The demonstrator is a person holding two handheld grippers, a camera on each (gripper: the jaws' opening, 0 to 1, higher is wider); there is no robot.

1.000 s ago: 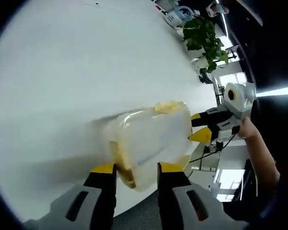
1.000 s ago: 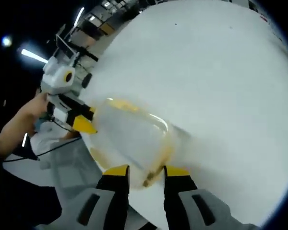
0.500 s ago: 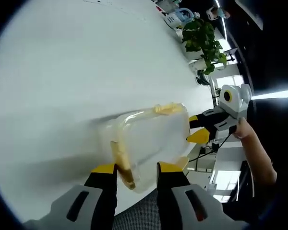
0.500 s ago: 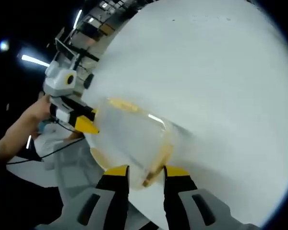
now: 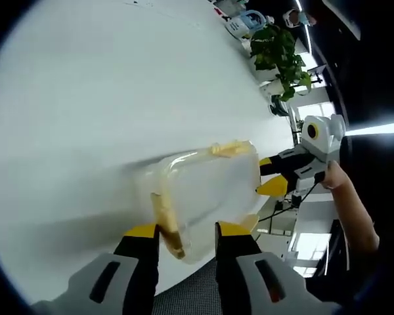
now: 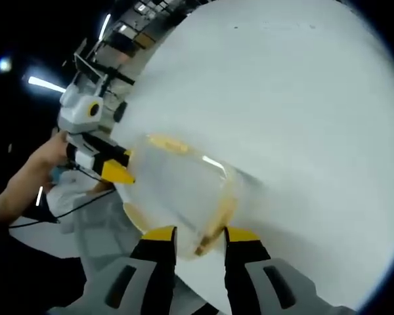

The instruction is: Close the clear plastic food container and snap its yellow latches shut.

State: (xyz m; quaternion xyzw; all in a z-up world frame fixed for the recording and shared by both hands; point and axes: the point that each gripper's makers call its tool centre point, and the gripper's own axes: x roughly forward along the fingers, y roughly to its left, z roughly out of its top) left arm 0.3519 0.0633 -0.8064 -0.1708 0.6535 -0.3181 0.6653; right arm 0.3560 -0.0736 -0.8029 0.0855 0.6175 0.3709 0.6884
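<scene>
The clear plastic container [image 5: 207, 190] lies with its lid down near the white table's [image 5: 105, 98] edge. One yellow latch [image 5: 165, 220] sits at its near end and another [image 5: 232, 148] on its far side. My left gripper [image 5: 187, 231] stands open, its yellow tips either side of the near latch. My right gripper [image 5: 273, 174] comes in at the container's opposite end. In the right gripper view the container [image 6: 177, 187] has a yellow latch [image 6: 215, 223] between the tips of my open right gripper [image 6: 200, 235]. The left gripper [image 6: 110, 164] is at the far end.
A potted plant [image 5: 280, 47] and small items stand past the table's far corner. The person's hand [image 5: 338, 190] holds the right gripper, and another hand [image 6: 36, 164] holds the left. The table edge runs just below the container, with grey floor beyond.
The container's motion blur from a second ago has gone. Both views have shifted very slightly. Grippers and container keep the same places.
</scene>
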